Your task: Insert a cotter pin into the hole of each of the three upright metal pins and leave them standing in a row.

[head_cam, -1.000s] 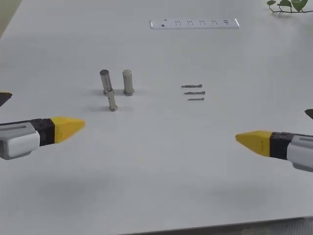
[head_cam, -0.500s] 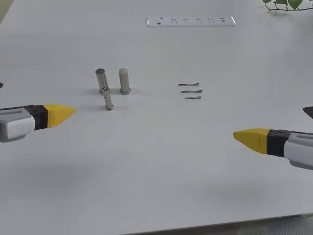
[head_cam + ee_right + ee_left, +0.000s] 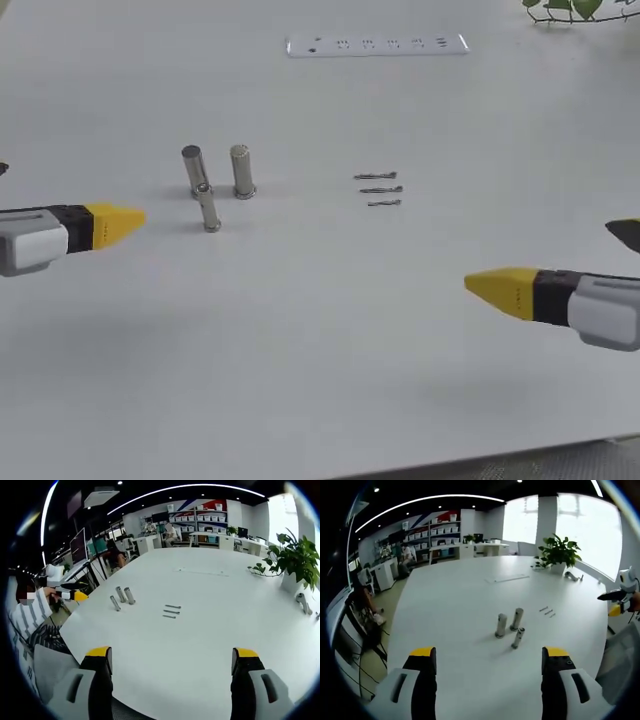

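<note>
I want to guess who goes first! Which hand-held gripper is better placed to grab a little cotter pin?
Right, probably. The right hand-held gripper is open and nearer the cotter pins; the left hand-held gripper is nearer the metal pins.

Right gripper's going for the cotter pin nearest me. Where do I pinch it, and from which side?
Pinch the nearest cotter pin at mid shank, probably from above on its near side, with the right gripper closing across it. It lies flat on the table, running left to right, with the other two cotter pins close behind. Its loop end is too small to tell.
</note>
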Demonstrator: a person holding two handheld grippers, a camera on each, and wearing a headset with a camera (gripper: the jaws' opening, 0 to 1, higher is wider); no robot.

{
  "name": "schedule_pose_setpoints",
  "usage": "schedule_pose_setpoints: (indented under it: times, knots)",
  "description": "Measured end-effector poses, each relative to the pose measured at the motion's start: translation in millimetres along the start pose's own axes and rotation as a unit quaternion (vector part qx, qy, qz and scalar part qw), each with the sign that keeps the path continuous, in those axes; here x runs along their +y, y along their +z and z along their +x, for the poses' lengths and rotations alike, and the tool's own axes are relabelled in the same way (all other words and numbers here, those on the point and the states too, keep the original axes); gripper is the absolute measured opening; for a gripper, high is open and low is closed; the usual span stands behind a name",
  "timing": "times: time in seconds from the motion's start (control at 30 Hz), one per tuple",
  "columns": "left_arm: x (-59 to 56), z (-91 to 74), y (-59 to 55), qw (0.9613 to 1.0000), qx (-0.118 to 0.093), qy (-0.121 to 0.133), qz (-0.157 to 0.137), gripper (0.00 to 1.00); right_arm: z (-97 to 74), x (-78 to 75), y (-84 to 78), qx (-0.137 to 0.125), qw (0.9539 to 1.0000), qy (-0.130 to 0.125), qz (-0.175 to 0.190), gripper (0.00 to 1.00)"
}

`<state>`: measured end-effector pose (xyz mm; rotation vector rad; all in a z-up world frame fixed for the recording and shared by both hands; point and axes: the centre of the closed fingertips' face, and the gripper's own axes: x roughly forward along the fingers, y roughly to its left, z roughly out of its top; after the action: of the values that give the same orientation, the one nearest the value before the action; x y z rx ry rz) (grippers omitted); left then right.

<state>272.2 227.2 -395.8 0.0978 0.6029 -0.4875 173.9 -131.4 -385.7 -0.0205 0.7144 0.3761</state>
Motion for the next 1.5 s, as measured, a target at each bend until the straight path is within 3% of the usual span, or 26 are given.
schedule_pose_setpoints:
  times: [0.33, 1.03, 1.27, 1.33, 1.5]
  knots:
    - [4.2, 12.8, 7.4, 0.9998, -0.009, 0.001, 0.015, 0.75, 0.1, -1.6, -0.7, 0.001, 1.0, 0.0, -0.001, 0.98]
    - [-5.2, 51.9, 17.8, 0.9962, 0.006, -0.041, 0.077, 0.64, 0.9, -1.4, -3.6, 0.007, 1.0, -0.004, 0.005, 0.98]
    - [-3.3, 58.3, 17.2, 0.9962, 0.009, -0.05, 0.071, 0.59, 2.2, -2.7, -8.2, 0.013, 0.9998, -0.008, 0.01, 0.98]
    - [-9.9, 57.0, 17.8, 0.9962, 0.009, -0.051, 0.069, 0.58, 2.5, -2.6, -8.1, 0.013, 0.9998, -0.007, 0.013, 0.98]
    - [-10.1, 61.0, 17.8, 0.9964, 0.01, -0.054, 0.065, 0.57, 3.2, -2.5, -8.8, 0.014, 0.9998, -0.006, 0.015, 0.98]
